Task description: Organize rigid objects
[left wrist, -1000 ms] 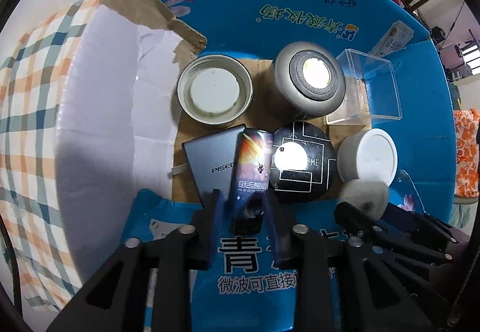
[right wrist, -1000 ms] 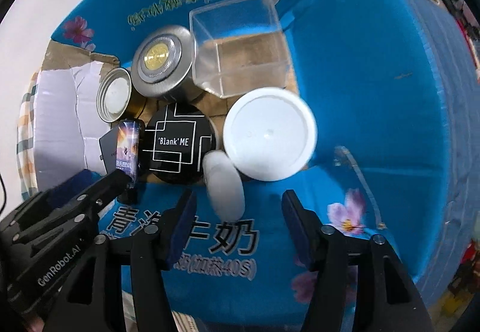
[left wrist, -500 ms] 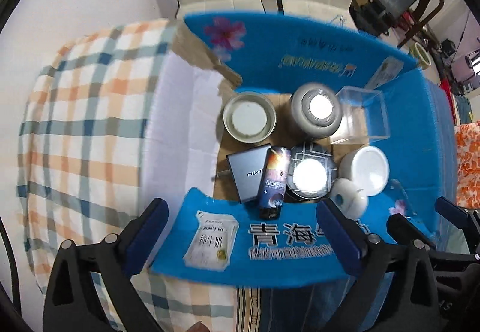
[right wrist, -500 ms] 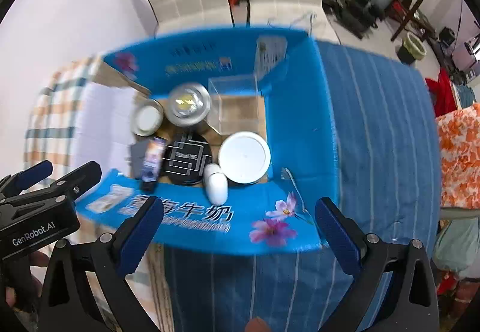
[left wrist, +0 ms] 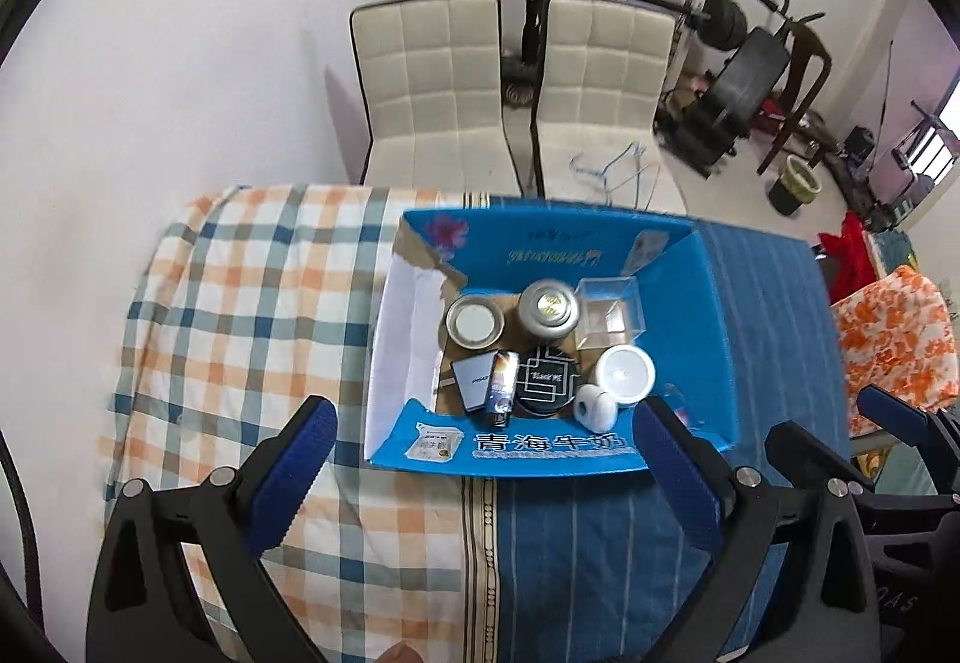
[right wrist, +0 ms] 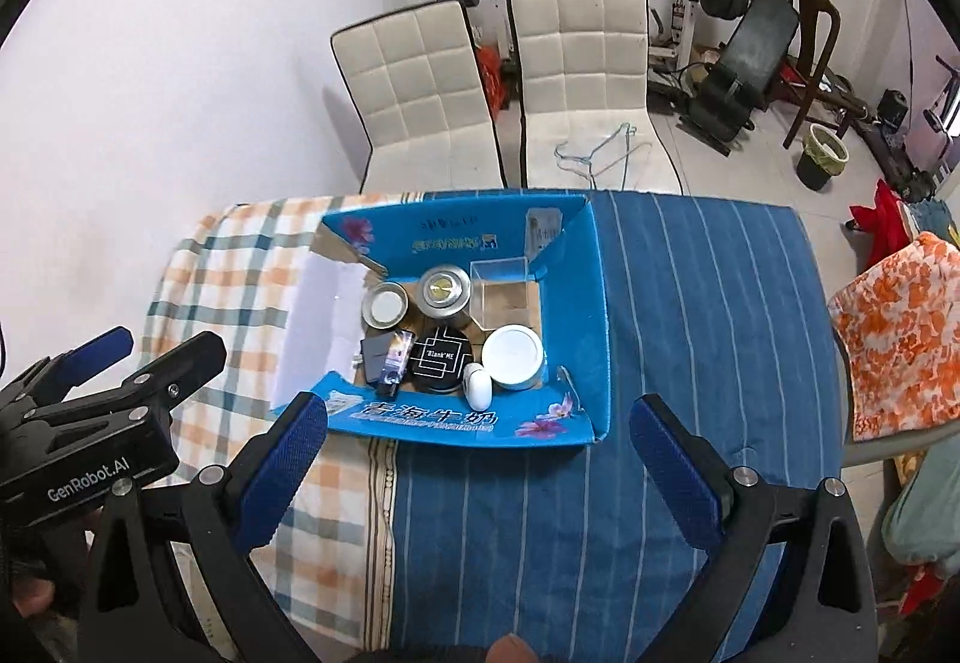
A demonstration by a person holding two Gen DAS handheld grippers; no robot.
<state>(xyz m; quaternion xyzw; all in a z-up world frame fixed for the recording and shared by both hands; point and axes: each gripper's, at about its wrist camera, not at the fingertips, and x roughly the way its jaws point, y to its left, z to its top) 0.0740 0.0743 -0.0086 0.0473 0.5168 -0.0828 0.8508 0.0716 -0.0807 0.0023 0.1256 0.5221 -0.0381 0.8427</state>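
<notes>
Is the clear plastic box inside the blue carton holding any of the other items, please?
No, the clear plastic box stands empty, with only the brown floor of the blue carton showing through it.

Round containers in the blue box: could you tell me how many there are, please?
4: a silver tin at the back left, a grey canister beside it, a black Blank ME tin in front, and a white jar at the front right. Others may be hidden.
</notes>
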